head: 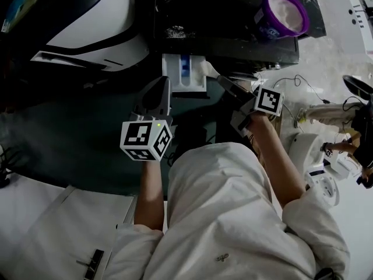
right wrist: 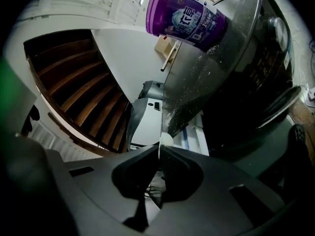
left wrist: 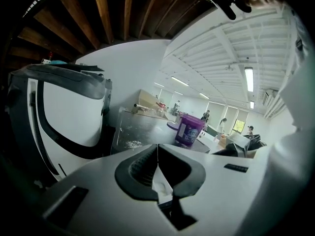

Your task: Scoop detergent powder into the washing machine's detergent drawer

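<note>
The washing machine's white detergent drawer (head: pixel 185 73) is pulled out, with a blue part in its middle; it also shows in the right gripper view (right wrist: pixel 194 132). A purple detergent tub (head: pixel 284 10) full of white powder stands open on the dark machine top, and is seen too as tub (left wrist: pixel 189 130) and tub (right wrist: pixel 189 16). My right gripper (head: pixel 224 83) is shut on a small white scoop (head: pixel 210 70) (right wrist: pixel 165 140) at the drawer's right edge. My left gripper (head: pixel 165 81) hovers by the drawer's left front, jaws shut (left wrist: pixel 157 149) on nothing I can see.
Spilled powder (head: pixel 175 32) lies on the machine top behind the drawer. A white and black appliance (head: pixel 99 22) stands to the left. White devices and cables (head: pixel 309 150) lie on the floor at right. A white cabinet (head: pixel 52 226) is at lower left.
</note>
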A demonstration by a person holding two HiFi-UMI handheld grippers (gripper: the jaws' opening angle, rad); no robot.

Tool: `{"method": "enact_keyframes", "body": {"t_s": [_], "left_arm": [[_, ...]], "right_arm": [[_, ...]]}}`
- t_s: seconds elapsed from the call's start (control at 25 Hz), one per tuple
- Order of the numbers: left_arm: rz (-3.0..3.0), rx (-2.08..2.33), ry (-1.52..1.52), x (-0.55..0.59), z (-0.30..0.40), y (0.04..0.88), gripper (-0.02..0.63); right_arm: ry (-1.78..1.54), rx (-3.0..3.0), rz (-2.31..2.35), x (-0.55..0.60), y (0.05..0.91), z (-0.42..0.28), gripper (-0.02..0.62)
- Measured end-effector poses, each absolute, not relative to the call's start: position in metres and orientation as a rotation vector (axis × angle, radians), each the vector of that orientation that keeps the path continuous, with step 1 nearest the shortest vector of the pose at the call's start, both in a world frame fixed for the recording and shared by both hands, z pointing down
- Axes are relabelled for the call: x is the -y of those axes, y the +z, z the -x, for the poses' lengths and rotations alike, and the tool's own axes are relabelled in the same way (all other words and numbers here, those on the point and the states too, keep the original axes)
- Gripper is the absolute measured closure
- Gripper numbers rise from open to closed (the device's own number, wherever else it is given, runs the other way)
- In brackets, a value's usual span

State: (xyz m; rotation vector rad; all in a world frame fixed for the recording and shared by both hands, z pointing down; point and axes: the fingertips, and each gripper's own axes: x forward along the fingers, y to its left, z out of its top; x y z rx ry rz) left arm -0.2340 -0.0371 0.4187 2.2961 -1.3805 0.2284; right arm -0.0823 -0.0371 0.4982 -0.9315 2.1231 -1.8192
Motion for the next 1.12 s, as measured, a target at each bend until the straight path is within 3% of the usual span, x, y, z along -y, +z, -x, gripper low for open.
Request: {"method": "enact_keyframes", "body": {"t_s": [1.12], "left_arm": [[-2.278,1.229,0.301,0.029,0.214,0.479,0.586]], "right_arm": [[-1.660,-2.283,1.203,0.054,0.557,0.098,0.586]]}}
